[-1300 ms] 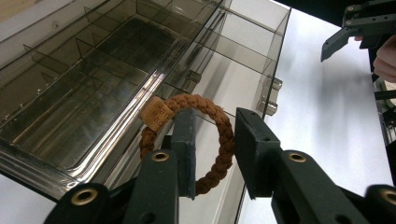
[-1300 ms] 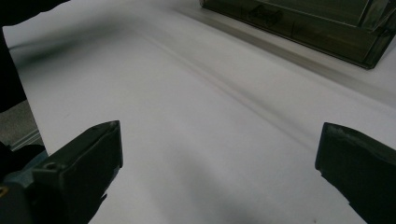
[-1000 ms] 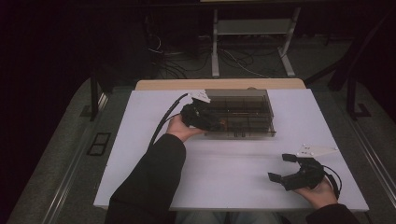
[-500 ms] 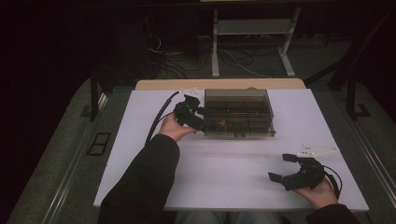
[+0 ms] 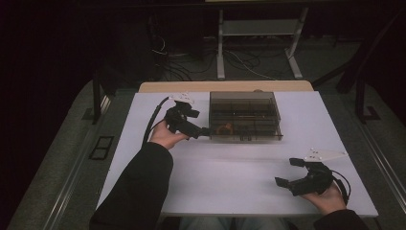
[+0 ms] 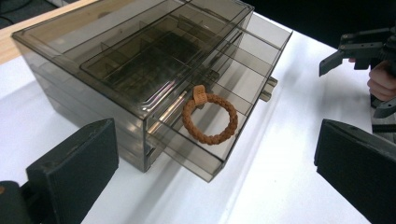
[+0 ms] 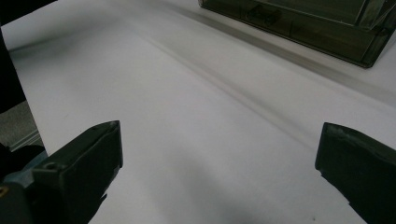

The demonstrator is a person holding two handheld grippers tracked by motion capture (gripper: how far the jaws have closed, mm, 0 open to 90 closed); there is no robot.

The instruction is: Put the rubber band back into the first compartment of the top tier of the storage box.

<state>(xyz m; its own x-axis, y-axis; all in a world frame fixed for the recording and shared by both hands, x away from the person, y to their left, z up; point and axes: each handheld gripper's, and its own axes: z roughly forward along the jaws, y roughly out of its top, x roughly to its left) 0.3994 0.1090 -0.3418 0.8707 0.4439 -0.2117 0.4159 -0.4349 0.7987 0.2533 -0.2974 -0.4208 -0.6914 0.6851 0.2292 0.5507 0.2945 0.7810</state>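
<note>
Braided brown ring (image 6: pixel 209 119) lies in smoky plastic drawer (image 6: pixel 219 100).

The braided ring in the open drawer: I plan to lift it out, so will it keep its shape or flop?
The braided ring looks like woven cord, so probably soft, slightly floppy and light. Lying flat in the drawer, it seems unlikely to roll.
</note>
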